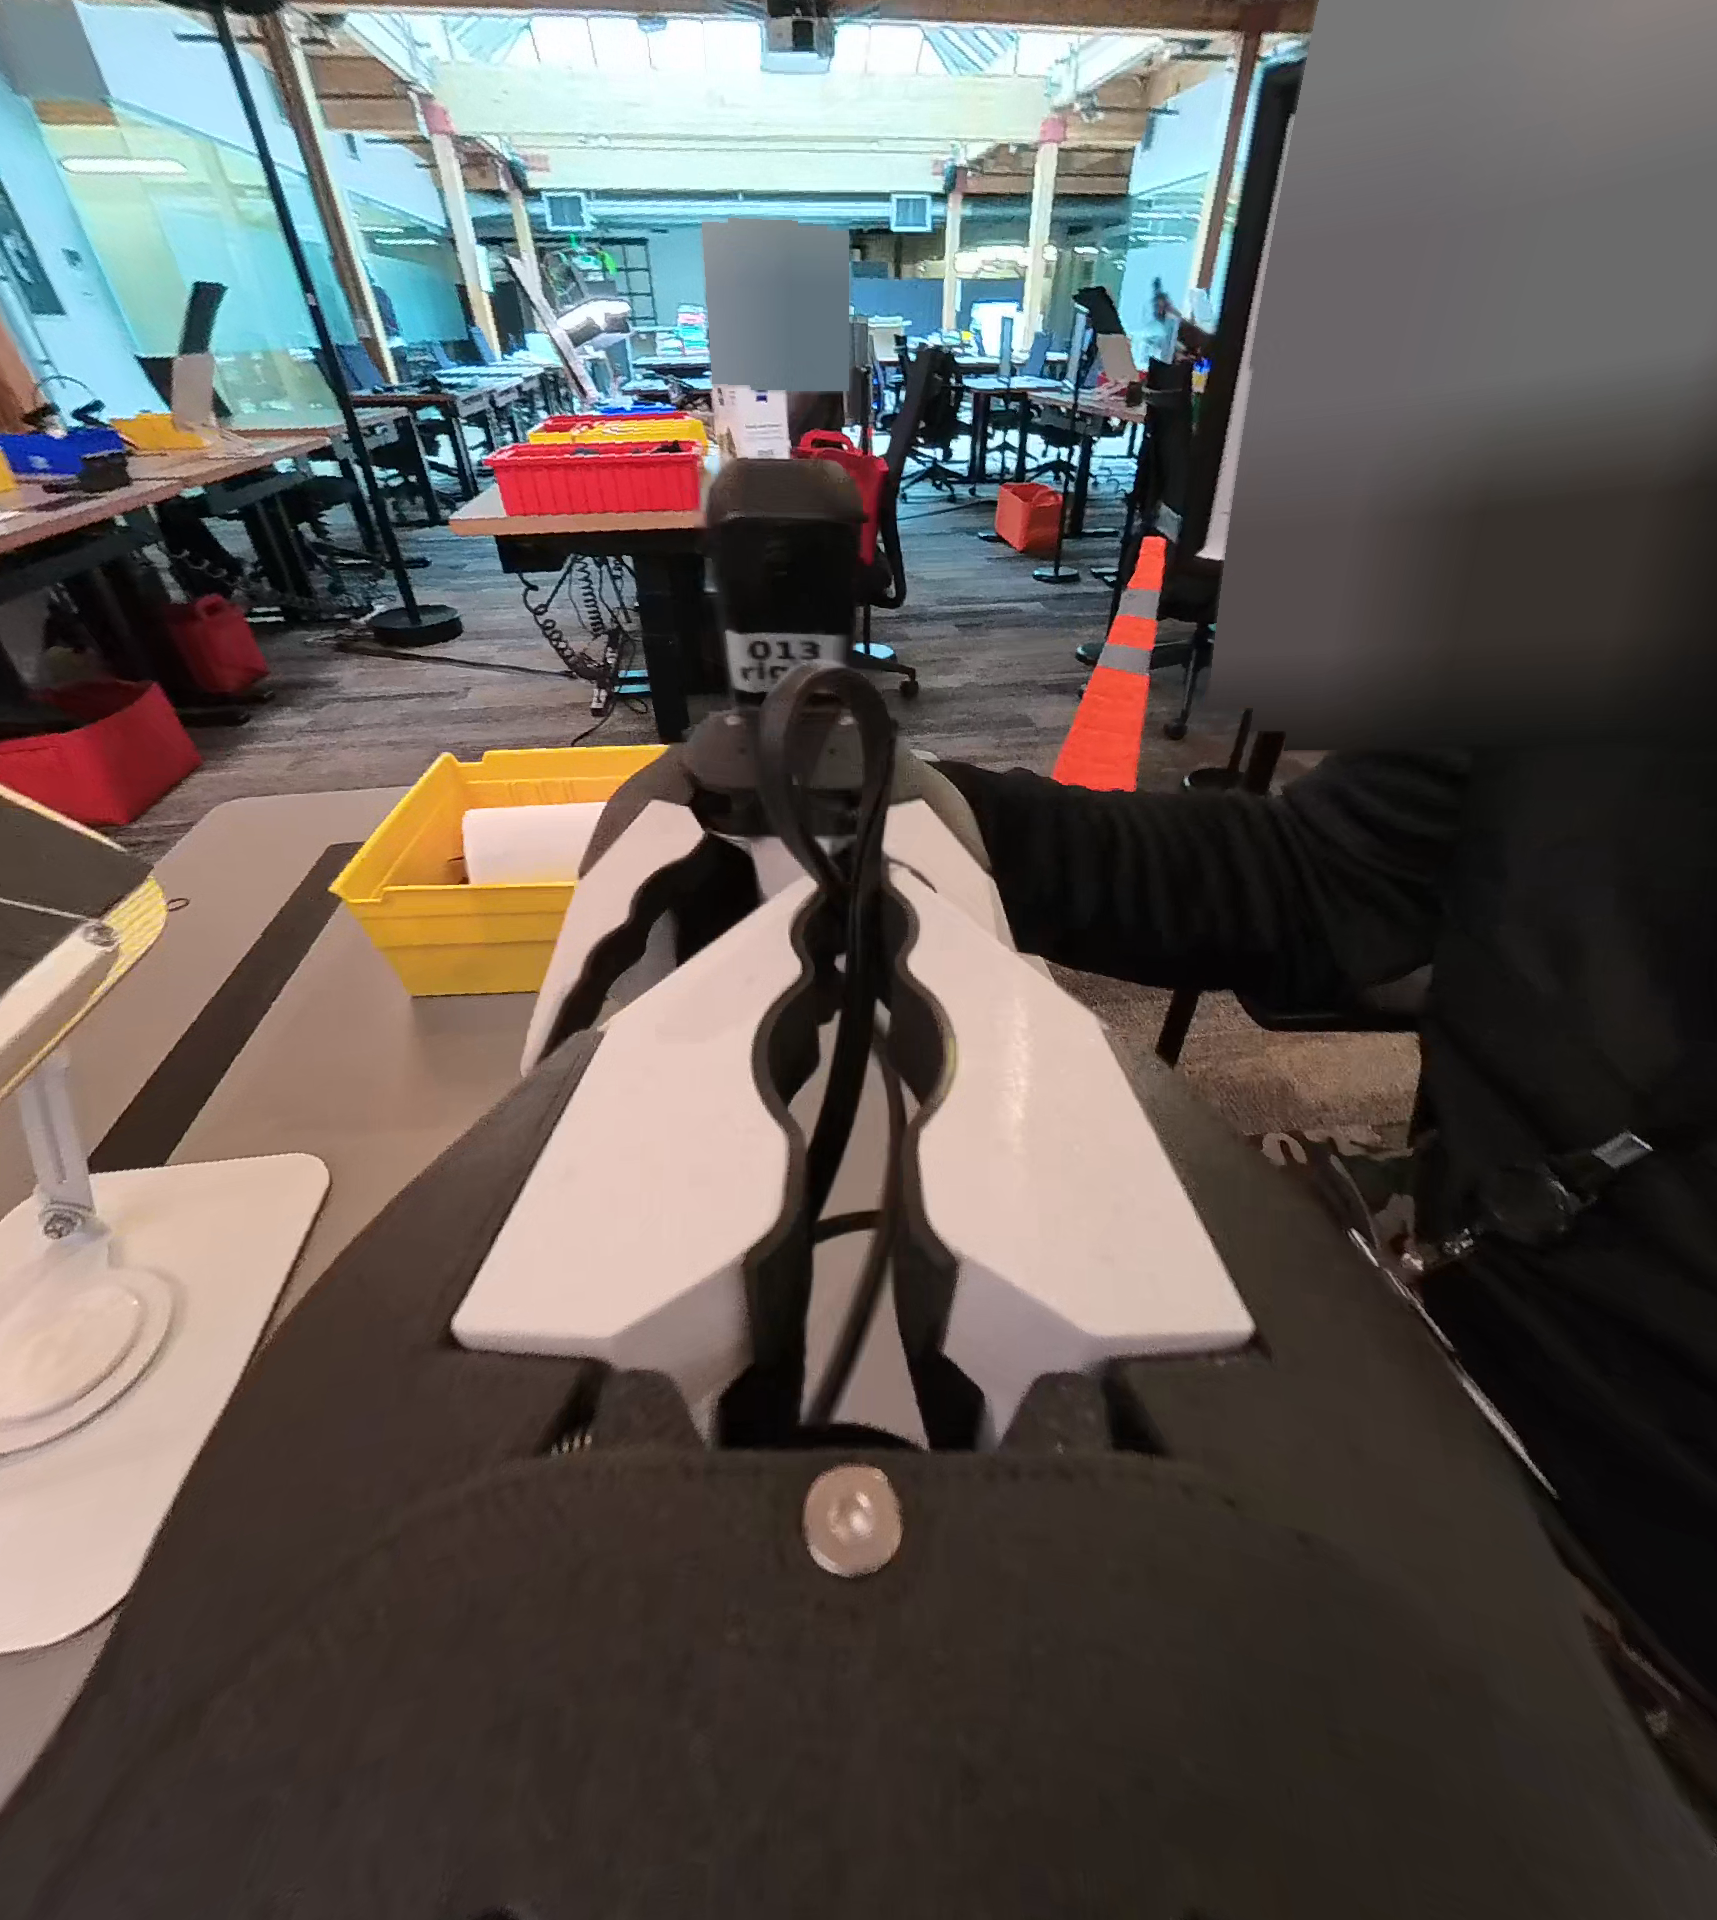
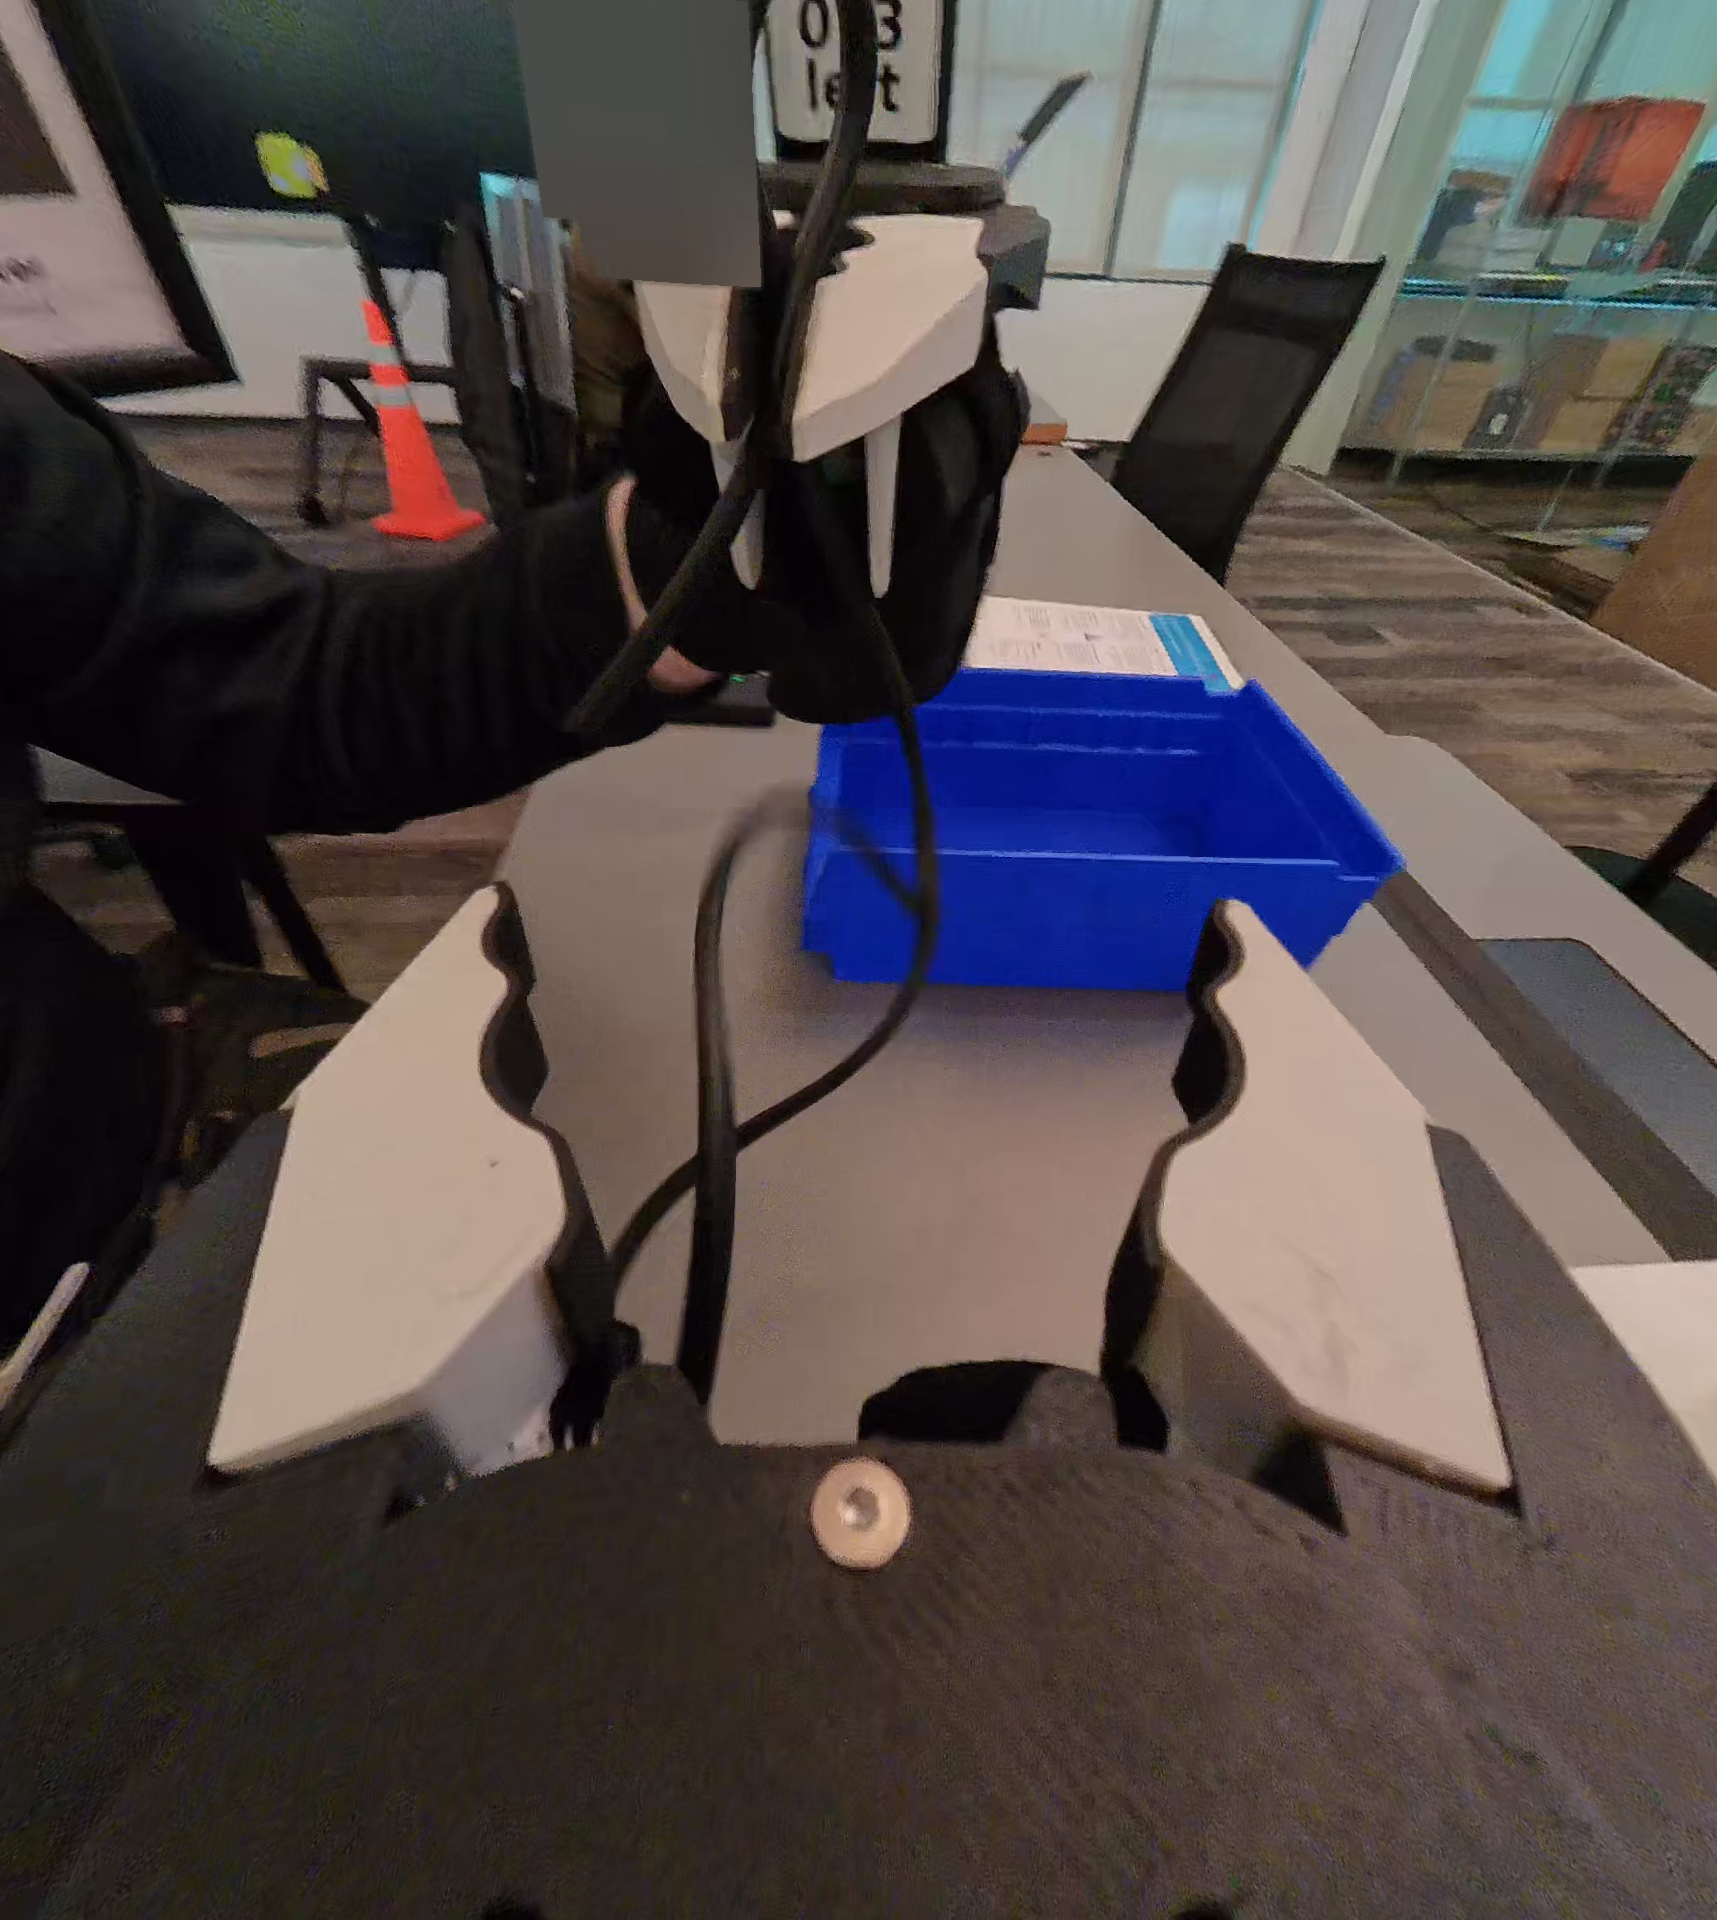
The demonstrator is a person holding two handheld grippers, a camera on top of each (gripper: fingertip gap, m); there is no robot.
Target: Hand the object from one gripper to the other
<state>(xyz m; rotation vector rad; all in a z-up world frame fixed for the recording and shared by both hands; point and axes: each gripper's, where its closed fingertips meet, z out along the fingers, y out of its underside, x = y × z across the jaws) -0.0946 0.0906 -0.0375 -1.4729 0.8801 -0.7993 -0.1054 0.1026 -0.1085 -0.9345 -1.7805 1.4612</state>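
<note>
We hold both grippers above the grey bench (image 2: pixel 1093 1164), facing each other. Our left gripper (image 1: pixel 849 935) has its white fingers (image 1: pixel 667 1174) pressed together on the black cable (image 1: pixel 859 1039), which loops out past the tips. Our right gripper (image 2: pixel 859 935) has its fingers (image 2: pixel 397 1195) spread wide; the cable hangs loose between them, above the blue bin (image 2: pixel 1093 894).
</note>
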